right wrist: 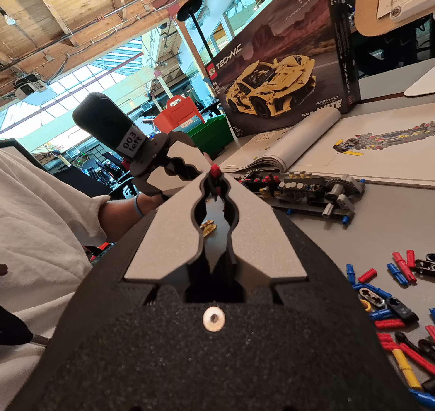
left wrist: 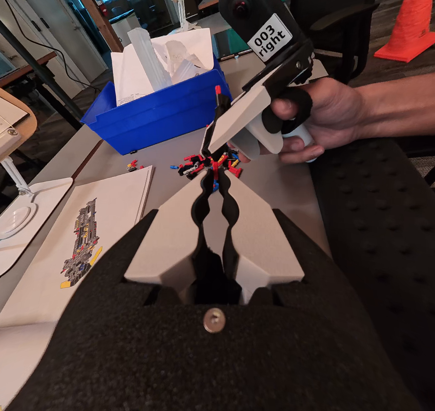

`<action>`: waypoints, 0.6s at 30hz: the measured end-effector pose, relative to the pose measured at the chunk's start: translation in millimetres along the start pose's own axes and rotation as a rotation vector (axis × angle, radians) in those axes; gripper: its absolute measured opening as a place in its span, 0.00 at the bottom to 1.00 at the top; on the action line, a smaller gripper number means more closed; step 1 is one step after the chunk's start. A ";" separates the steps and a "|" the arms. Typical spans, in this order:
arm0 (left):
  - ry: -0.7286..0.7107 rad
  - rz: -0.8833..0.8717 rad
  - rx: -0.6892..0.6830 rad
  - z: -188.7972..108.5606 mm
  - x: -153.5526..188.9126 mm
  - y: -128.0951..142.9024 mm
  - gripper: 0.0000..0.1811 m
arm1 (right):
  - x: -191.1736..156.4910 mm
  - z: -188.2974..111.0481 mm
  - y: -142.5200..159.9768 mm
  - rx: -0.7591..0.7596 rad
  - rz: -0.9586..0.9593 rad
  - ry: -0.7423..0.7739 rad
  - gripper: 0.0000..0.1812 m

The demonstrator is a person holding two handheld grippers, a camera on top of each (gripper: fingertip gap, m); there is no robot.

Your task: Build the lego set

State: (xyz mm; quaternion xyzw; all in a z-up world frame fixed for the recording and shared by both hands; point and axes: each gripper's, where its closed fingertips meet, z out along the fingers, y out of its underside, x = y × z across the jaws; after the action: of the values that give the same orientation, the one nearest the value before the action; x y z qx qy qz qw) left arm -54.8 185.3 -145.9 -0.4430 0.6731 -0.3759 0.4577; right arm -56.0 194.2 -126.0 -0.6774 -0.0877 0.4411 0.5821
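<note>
My right gripper (right wrist: 214,176) is shut on a small black piece with a red end (right wrist: 214,182), held up off the table. My left gripper (left wrist: 214,175) is nearly closed on a thin red piece (left wrist: 214,171), and its tips meet the right gripper's tips (left wrist: 207,151) just above the pile of loose parts (left wrist: 197,164). A black stick with a red tip (left wrist: 218,93) stands beside the right gripper's fingers. The left gripper also shows in the right wrist view (right wrist: 204,160). The part-built grey and black chassis (right wrist: 306,187) lies on the table beyond. More loose parts (right wrist: 397,305) lie at the right.
An open instruction book (left wrist: 106,211) lies at the left, also in the right wrist view (right wrist: 364,155). A blue bin of paper bags (left wrist: 153,117) stands behind the pile. The set's box (right wrist: 282,58) stands at the back. A black mat (left wrist: 376,211) borders the table on the right. Left and right tips are no more than a few centimetres apart.
</note>
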 end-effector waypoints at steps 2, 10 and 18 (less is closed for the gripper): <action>0.004 -0.006 0.001 0.5 0.4 0.3 0.01 | -0.7 0.8 0.9 -0.005 0.001 -0.005 0.04; 0.017 -0.032 0.007 2.1 3.0 -0.5 0.01 | -4.2 4.2 4.1 -0.024 -0.002 -0.023 0.03; 0.042 -0.115 0.051 -2.6 -2.0 -3.0 0.01 | -4.0 -8.1 -13.0 0.074 0.069 -0.068 0.03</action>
State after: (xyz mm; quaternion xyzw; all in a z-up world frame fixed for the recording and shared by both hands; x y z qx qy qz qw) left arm -56.1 186.5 -141.8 -0.4612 0.6461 -0.4277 0.4323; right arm -47.6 189.9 -113.3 -0.6424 -0.0678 0.4867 0.5881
